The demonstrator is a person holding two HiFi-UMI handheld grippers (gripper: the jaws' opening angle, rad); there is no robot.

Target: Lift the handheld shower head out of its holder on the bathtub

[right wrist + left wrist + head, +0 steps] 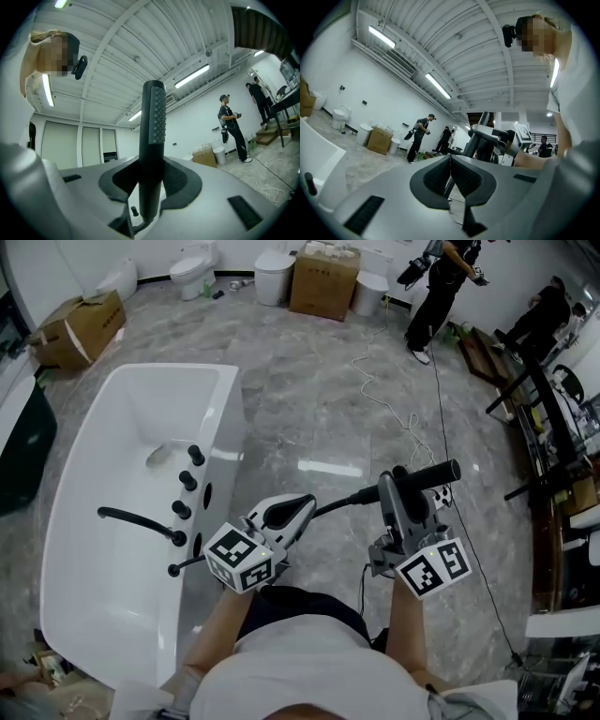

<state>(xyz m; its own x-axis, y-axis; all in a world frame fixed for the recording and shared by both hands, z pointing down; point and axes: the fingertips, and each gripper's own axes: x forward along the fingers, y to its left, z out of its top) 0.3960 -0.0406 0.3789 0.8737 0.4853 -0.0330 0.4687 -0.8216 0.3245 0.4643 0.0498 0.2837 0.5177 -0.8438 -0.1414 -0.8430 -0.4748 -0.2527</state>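
The black handheld shower head (pixel 427 474) is off the white bathtub (pixel 84 521) and lies level in the air, right of the tub. My right gripper (pixel 405 491) is shut on its handle; in the right gripper view the studded wand (pixel 153 122) stands up between the pads. Its dark hose (pixel 339 505) runs left into my left gripper (pixel 292 512), whose jaws are shut on it; the ribbed hose (pixel 448 186) shows just below the closed pads. From there the hose leads to the fitting (pixel 174 569) on the tub's rim.
A black spout (pixel 136 519) and several black knobs (pixel 190 470) sit on the tub's rim. Cardboard boxes (pixel 323 279), toilets (pixel 195 268) and a person (pixel 436 292) stand at the far end. A white cable (pixel 389 399) trails over the floor; dark racks (pixel 553 446) line the right side.
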